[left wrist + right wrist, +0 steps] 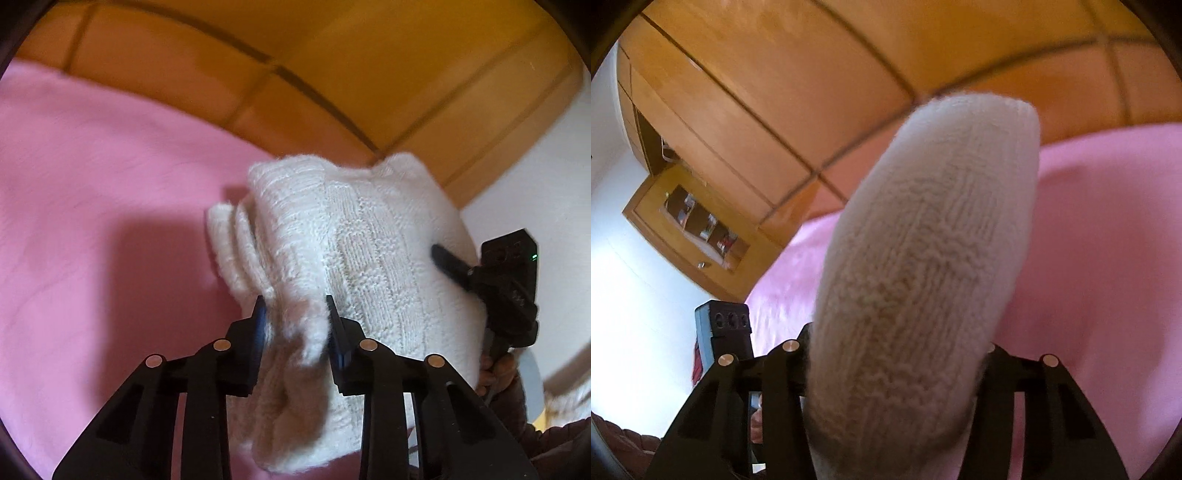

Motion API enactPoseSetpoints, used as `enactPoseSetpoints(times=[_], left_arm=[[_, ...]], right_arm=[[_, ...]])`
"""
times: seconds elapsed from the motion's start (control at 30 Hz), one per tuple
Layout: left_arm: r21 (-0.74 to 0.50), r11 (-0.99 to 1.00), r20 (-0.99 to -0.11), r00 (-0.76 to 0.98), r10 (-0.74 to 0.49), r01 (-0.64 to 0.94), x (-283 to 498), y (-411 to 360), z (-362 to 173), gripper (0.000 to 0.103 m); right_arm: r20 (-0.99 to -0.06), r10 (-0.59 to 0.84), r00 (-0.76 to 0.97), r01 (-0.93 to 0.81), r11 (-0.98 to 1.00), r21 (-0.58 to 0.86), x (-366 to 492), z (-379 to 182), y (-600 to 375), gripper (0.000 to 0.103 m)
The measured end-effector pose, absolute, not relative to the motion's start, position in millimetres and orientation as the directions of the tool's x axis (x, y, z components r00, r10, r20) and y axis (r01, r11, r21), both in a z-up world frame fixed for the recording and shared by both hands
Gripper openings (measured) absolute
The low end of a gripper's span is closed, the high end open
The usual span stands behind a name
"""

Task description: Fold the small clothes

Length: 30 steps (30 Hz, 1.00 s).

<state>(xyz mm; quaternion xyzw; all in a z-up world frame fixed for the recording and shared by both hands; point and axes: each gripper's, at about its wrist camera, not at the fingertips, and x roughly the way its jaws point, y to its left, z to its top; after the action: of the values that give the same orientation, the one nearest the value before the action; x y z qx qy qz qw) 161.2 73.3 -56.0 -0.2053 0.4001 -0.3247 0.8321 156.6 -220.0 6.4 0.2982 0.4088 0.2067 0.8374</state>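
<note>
A white knitted garment [369, 251], folded into a thick bundle, is held above the pink bed cover [92, 221]. My left gripper [295, 314] is shut on a lower fold of it. My right gripper [454, 266] reaches in from the right, one finger lying against the bundle's right side. In the right wrist view the garment [923, 277] fills the space between my right gripper's [894, 354] arms and hides its fingertips; it is gripped there.
A wooden wardrobe [295, 55] stands behind the bed. White wall [546, 184] is on the right. In the right wrist view a wooden shelf unit [701, 229] with small items hangs on the wall, and my left gripper's body [727, 328] shows at lower left.
</note>
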Motion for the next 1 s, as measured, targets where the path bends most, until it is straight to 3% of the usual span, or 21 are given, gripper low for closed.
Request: enactPoseSetpoints(times=[0.2, 0.37, 0.5, 0.63, 0.77, 0.9, 1.0], left_arm=[[-0.532, 0.672, -0.561, 0.379, -0.736, 0.516, 194.6, -44.0, -36.1, 0.028], [-0.313, 0.751, -0.717, 0.374, -0.588, 0.581, 200.1, -145.4, -45.6, 0.028], [-0.083, 0.783, -0.754, 0.475, -0.454, 0.616, 180.3, -184.9, -62.1, 0.028], [-0.071, 0.807, -0.737, 0.514, -0.439, 0.587, 168.6, -176.5, -57.7, 0.028], [-0.062, 0.824, -0.732, 0.536, -0.421, 0.563, 167.8, -162.1, -58.4, 0.028], [-0.079, 0.844, -0.730, 0.546, -0.412, 0.531, 165.8, -160.2, -61.2, 0.028], [-0.069, 0.854, -0.728, 0.559, -0.396, 0.516, 170.1, -161.7, -65.7, 0.029]], right_arm=[[-0.590, 0.423, 0.688, 0.055, 0.780, 0.623, 117.9, 7.9, -325.5, 0.049], [-0.696, 0.293, 0.655, 0.263, 0.776, 0.573, 89.9, -42.1, -390.8, 0.052], [-0.709, 0.269, 0.652, 0.331, 0.740, 0.585, 68.7, -70.2, -409.7, 0.073], [-0.746, 0.146, 0.649, 0.363, 0.803, 0.473, 55.7, -47.5, -397.4, 0.080], [-0.745, -0.054, 0.665, 0.369, 0.891, 0.265, 37.0, -7.2, -373.2, 0.073], [-0.742, -0.107, 0.662, 0.325, 0.933, 0.155, 20.9, 10.6, -336.1, 0.053], [-0.790, -0.092, 0.606, 0.297, 0.948, 0.117, 19.3, -8.6, -313.7, 0.051]])
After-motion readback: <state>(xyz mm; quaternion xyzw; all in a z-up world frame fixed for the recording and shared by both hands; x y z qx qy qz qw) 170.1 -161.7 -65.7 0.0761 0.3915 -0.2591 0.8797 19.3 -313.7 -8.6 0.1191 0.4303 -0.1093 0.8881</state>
